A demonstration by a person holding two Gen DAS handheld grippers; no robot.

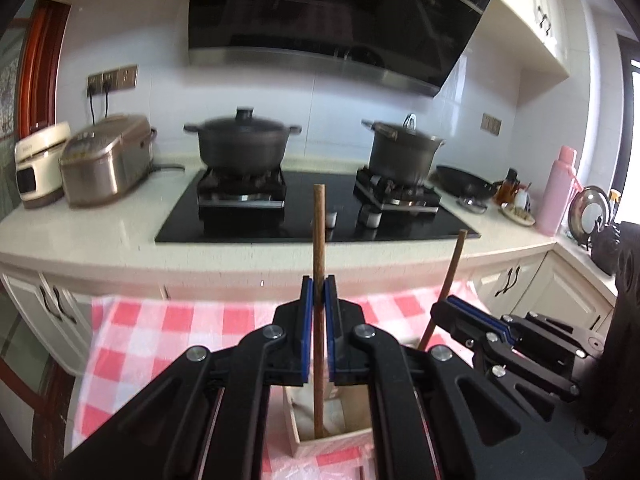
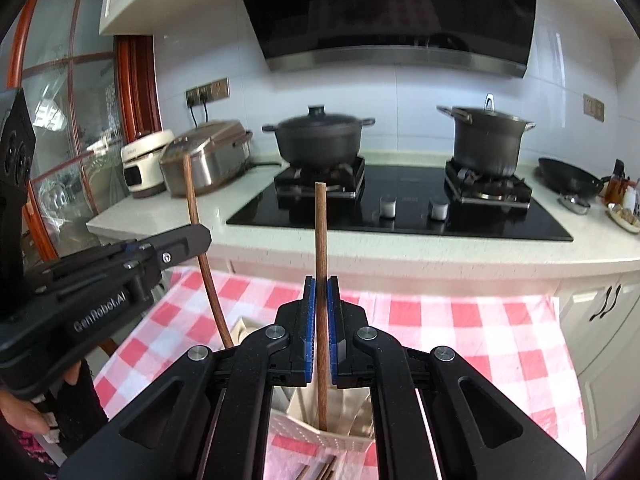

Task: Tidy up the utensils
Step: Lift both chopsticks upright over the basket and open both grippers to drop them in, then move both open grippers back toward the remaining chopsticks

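Note:
My left gripper [image 1: 319,292] is shut on a brown wooden chopstick [image 1: 319,240], held upright with its lower end inside an open-topped light wooden box [image 1: 304,438] on the checked cloth. My right gripper [image 2: 320,294] is shut on a second brown chopstick [image 2: 320,236], upright, its lower end in a white perforated holder [image 2: 320,438]. The right gripper also shows in the left wrist view [image 1: 444,306] with its chopstick [image 1: 454,264]. The left gripper shows in the right wrist view [image 2: 200,240] with its chopstick [image 2: 192,196]. More chopsticks [image 2: 318,472] lie on the cloth below the holder.
A red-and-white checked cloth [image 1: 168,344] covers the table. Behind it runs a counter with a black hob [image 1: 304,216], two dark pots [image 1: 240,140] [image 1: 400,152], a rice cooker [image 1: 108,160], a wok [image 1: 464,184] and a pink flask [image 1: 558,192].

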